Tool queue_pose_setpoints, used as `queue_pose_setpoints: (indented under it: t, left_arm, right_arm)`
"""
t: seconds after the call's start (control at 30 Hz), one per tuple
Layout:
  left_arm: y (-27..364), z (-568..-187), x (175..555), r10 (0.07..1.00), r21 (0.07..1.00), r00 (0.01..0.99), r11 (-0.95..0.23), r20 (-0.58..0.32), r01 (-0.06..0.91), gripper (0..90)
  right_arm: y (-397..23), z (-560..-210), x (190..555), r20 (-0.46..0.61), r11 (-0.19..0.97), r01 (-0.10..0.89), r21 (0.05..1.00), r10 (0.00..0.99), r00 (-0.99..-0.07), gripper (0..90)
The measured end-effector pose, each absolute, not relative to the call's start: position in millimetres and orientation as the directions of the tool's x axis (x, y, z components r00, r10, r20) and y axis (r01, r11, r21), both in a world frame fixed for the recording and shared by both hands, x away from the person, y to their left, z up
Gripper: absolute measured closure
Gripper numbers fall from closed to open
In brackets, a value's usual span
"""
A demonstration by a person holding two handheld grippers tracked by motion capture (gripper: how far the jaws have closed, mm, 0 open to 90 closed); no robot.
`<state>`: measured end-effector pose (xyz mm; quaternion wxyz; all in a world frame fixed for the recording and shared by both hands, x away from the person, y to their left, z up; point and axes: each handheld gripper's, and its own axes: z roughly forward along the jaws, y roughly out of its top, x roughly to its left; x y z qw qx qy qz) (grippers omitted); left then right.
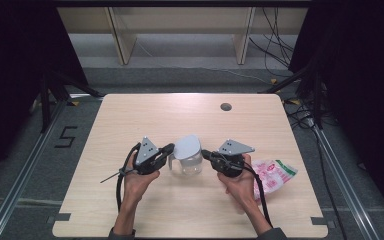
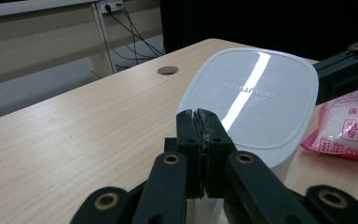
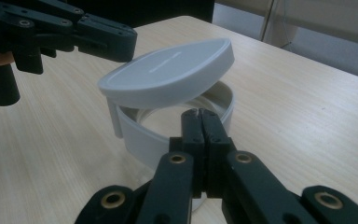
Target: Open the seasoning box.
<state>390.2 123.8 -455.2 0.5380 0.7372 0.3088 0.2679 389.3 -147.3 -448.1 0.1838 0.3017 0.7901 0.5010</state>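
The wooden table carries a clear jug with a white hinged lid, standing near the middle of the table toward the person's side, between the two grippers. A pink printed bag lies on the table to the right of the right hand, well apart from the jug. The jug appears to be a rigid transparent vessel with a white plastic collar at the mouth; it looks empty, so it should be light and liable to slide or tip if pushed from one side only. The clear wall is probably smooth and slippery, and possibly breakable if it is glass; this cannot be told. In the right gripper view the lid stands tilted, raised on the near side, apparently hinged on the far side. The lid is thin, stiff and smooth; its raised edge is the practical place to take hold, while the collar or handle side is the place to steady the body. The left gripper has its jaws together at the lid's edge, nothing visibly between them. The right gripper is likewise closed on nothing, just before the collar.
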Motion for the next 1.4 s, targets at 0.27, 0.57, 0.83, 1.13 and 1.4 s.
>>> queue_pose_setpoints:
  t: [0.27,0.57,0.83,1.13,1.4]
  left_arm:
    - [125.8,-455.4,387.7,0.747,0.957,0.659,-0.244,0.084,0.155,85.0]
    - [136.7,-457.6,361.5,0.755,0.965,0.652,-0.216,0.068,0.149,59.6]
    - [137.4,-470.4,351.9,0.765,0.955,0.641,-0.233,0.065,0.181,45.4]
    - [141.7,-483.6,340.4,0.777,0.952,0.627,-0.227,0.050,0.206,40.5]
    - [142.3,-489.2,334.0,0.774,0.951,0.632,-0.221,0.036,0.216,37.5]
  right_arm:
    - [-142.4,-441.0,393.0,0.006,0.324,0.273,0.906,0.635,-0.772,90.0]
    - [-136.8,-435.7,393.5,0.008,0.325,0.270,0.906,0.626,-0.779,90.0]
    - [-126.5,-432.4,393.4,-0.006,0.320,0.251,0.913,0.628,-0.778,90.0]
    - [-114.4,-429.8,392.1,-0.015,0.322,0.234,0.917,0.614,-0.789,90.0]
    - [-97.0,-427.0,383.2,0.009,0.322,0.247,0.914,0.592,-0.806,90.0]
